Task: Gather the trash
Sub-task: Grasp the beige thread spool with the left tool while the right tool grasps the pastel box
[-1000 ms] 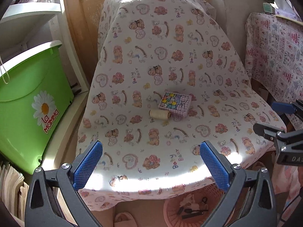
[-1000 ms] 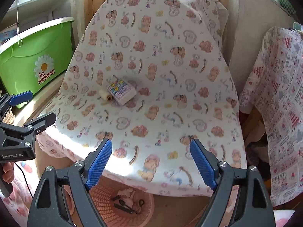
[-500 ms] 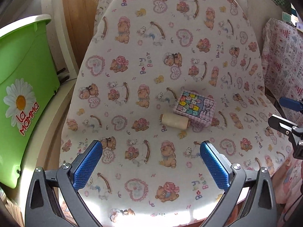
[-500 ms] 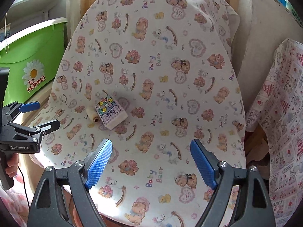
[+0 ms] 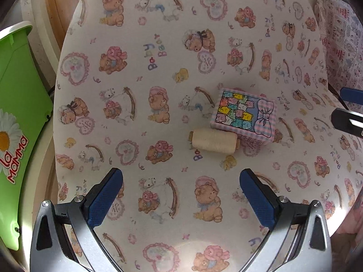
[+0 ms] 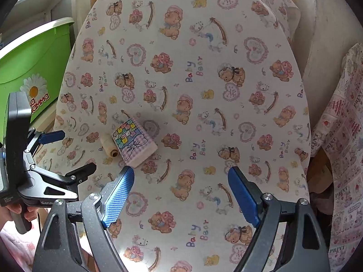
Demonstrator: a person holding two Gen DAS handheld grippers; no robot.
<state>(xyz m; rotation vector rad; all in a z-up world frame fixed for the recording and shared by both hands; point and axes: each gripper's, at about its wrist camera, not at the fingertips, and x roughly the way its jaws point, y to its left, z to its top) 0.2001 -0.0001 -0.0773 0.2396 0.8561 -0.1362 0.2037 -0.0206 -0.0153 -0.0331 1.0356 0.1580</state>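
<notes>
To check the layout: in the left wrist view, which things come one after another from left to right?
Green bin → thread spool → patterned box → right gripper at the right edge.

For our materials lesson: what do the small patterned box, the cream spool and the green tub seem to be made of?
Patterned box: probably printed cardboard or paper wrap, with flat faces and crisp edges.
Cream spool: wound thread, matte, fine ridges, seemingly on a card or wood core.
Green tub: moulded plastic, smooth and slightly glossy.
</notes>
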